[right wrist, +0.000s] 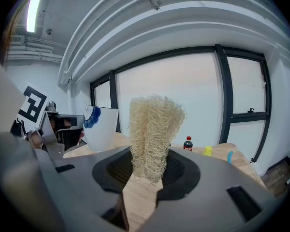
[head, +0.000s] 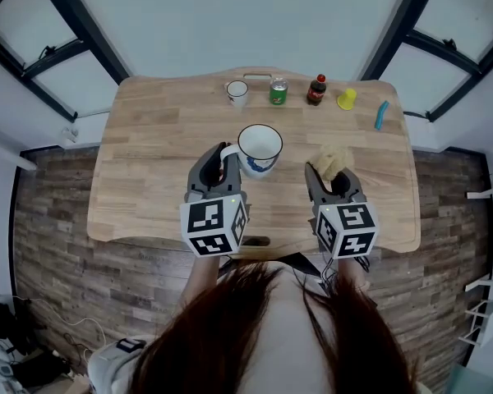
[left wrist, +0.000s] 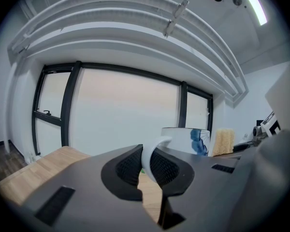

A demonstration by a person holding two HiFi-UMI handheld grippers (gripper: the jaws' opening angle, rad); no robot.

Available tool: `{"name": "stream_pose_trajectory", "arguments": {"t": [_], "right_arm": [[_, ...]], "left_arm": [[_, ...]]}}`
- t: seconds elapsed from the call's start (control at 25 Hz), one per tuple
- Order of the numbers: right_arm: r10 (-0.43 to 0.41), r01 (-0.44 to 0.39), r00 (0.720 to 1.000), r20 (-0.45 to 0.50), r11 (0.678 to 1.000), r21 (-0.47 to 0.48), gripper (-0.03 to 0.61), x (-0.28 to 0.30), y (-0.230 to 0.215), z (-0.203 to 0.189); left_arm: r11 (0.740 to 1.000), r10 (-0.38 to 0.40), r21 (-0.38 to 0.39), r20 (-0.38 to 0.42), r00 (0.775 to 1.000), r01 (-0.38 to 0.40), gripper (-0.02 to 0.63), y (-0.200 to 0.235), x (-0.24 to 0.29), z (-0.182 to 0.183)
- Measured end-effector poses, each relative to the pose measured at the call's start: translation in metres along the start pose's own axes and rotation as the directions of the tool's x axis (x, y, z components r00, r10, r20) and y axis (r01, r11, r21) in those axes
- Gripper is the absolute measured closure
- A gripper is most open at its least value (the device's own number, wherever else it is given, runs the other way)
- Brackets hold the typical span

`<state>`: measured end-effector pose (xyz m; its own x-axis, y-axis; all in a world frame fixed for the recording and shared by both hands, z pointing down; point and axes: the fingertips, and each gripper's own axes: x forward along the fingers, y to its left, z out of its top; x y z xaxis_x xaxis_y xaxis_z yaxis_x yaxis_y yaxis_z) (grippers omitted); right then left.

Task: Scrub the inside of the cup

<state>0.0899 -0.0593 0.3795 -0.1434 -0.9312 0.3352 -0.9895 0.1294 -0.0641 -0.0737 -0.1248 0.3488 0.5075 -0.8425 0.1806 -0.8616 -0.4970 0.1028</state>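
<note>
White ceramic cup with a blue pattern (head: 260, 148) stands on the wooden bench (head: 148, 154), its handle (left wrist: 150, 154) pinched between your left gripper's (left wrist: 147, 167) closed fingers (left wrist: 123, 170). Your right gripper (right wrist: 147, 172) clamps a pale fibrous scrubber (right wrist: 152, 132) just beside the cup, outside its rim; scrubbing seems yet to start.

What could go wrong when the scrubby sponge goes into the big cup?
1. The left gripper holds the cup only by its thin handle, so a hard push might twist it or make it slip.
2. The right gripper pinches just the bottom end of the loofah sponge; the loose top may bend or pull out while scrubbing.
</note>
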Motion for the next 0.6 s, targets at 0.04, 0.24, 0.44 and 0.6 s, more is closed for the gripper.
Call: {"name": "stream_pose_trajectory", "arguments": {"t": [0.04, 0.24, 0.44, 0.6], "right_arm": [[0.004, -0.004, 1.0, -0.002, 1.0, -0.003, 0.442, -0.001, -0.001, 0.0], [0.025, -0.025, 0.999, -0.026, 1.0, -0.006, 0.442, -0.004, -0.012, -0.004], [0.05, -0.05, 0.998, -0.034, 0.999, -0.018, 0.442, -0.004, -0.021, -0.01], [0.061, -0.062, 0.998, -0.034, 0.998, -0.012, 0.442, -0.005, -0.029, -0.013]], "left_arm": [[1.0, 0.004, -0.001, 0.001, 1.0, -0.004, 0.581, -0.001, 0.0, 0.0], [1.0, 0.023, -0.012, 0.001, 1.0, -0.023, 0.581, -0.011, 0.002, -0.001], [0.998, 0.061, -0.03, -0.005, 0.998, -0.061, 0.581, -0.016, 0.003, -0.01], [0.994, 0.094, -0.048, -0.016, 0.995, -0.094, 0.581, -0.017, 0.001, -0.017]]}}
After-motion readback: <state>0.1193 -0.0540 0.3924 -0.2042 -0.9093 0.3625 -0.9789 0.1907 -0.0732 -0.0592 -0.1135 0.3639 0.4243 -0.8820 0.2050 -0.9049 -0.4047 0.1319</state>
